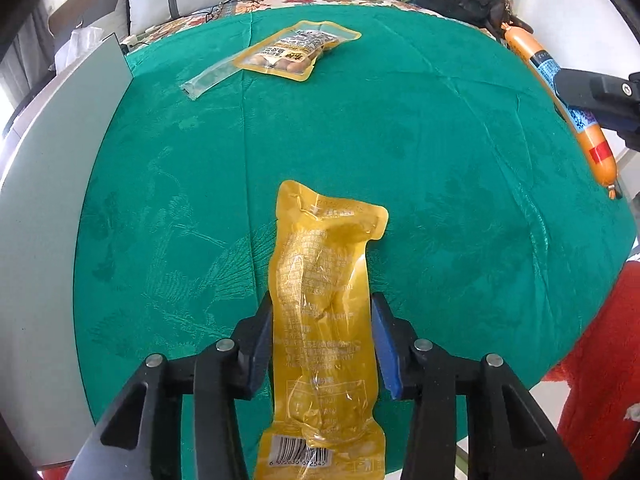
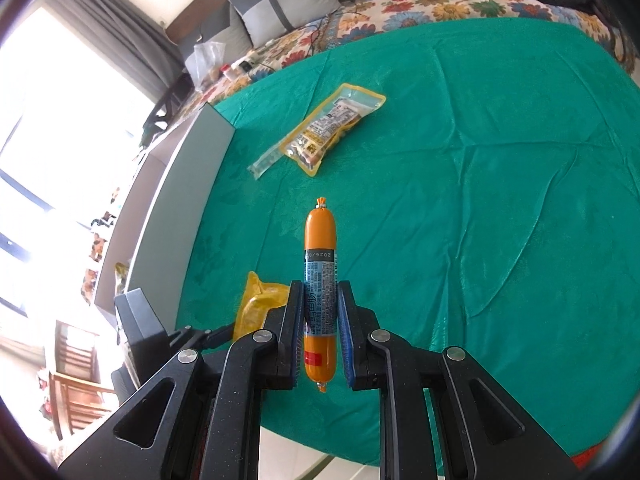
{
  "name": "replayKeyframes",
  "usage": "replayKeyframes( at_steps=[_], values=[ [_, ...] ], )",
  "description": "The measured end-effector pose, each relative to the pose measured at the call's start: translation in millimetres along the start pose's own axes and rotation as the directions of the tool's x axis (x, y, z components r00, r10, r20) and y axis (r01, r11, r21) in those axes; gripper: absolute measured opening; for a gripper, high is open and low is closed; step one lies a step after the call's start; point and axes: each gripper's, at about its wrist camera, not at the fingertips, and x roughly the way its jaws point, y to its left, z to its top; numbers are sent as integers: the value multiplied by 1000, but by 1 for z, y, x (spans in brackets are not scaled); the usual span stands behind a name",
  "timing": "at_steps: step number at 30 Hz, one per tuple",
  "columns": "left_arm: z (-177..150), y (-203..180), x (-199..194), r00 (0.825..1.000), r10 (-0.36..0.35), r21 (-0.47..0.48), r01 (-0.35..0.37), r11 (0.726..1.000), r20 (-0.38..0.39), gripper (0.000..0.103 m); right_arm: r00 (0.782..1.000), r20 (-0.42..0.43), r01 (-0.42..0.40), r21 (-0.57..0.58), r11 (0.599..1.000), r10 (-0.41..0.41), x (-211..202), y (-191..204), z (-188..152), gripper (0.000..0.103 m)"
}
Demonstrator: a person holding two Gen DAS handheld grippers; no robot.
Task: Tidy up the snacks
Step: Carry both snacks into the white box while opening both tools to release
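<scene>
My left gripper (image 1: 320,312) is shut on a long yellow snack pouch (image 1: 320,292) and holds it above the green tablecloth (image 1: 440,200). My right gripper (image 2: 320,300) is shut on an orange sausage stick (image 2: 320,248) with a blue label, also above the cloth. The sausage also shows in the left wrist view (image 1: 560,92) at the far right, with the right gripper on it. The yellow pouch shows in the right wrist view (image 2: 256,304) at lower left. A second yellow snack pack (image 1: 298,50) lies flat at the far side of the cloth, also seen in the right wrist view (image 2: 332,128).
A clear plastic wrapper (image 1: 208,78) lies beside the far pack. A grey box wall (image 1: 60,152) stands along the table's left edge, seen also in the right wrist view (image 2: 172,200). A bed with a floral cover (image 2: 420,4) and pillows lies behind. A red fuzzy fabric (image 1: 600,360) is at lower right.
</scene>
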Motion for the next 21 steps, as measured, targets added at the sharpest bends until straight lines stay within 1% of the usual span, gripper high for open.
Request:
replayKeyframes(
  at_steps=[1, 2, 5, 9, 13, 15, 17, 19, 21],
  values=[
    [0, 7, -3, 999, -33, -35, 33, 999, 16, 40, 1000, 0, -2, -4, 1000, 2, -1, 2, 1, 17],
    [0, 13, -7, 998, -58, -65, 60, 996, 28, 39, 1000, 1, -3, -7, 1000, 3, -1, 4, 1, 17],
    [0, 30, -19, 993, -103, -128, 110, 986, 62, 39, 1000, 2, -14, -10, 1000, 14, -2, 10, 4, 17],
    [-1, 50, -40, 985, -132, -191, 153, 970, 114, 39, 1000, -9, -24, -35, 999, 23, 5, 26, 9, 17],
    [3, 79, -72, 969, -164, -257, 209, 944, 186, 39, 998, -32, -62, -46, 997, 60, 16, 47, 14, 17],
    [7, 99, -94, 960, -159, -280, 222, 934, 231, 39, 995, -45, -86, -59, 995, 84, 22, 63, 19, 17],
    [8, 125, -117, 953, -131, -305, 215, 928, 272, 39, 992, -54, -117, -85, 989, 113, 28, 88, 26, 17],
    [10, 155, -138, 950, -85, -340, 190, 921, 300, 39, 985, -66, -164, -117, 979, 157, 36, 119, 33, 17],
    [7, 190, -155, 949, -14, -379, 139, 915, 314, 39, 975, -85, -215, -157, 964, 203, 46, 157, 39, 17]
  ],
)
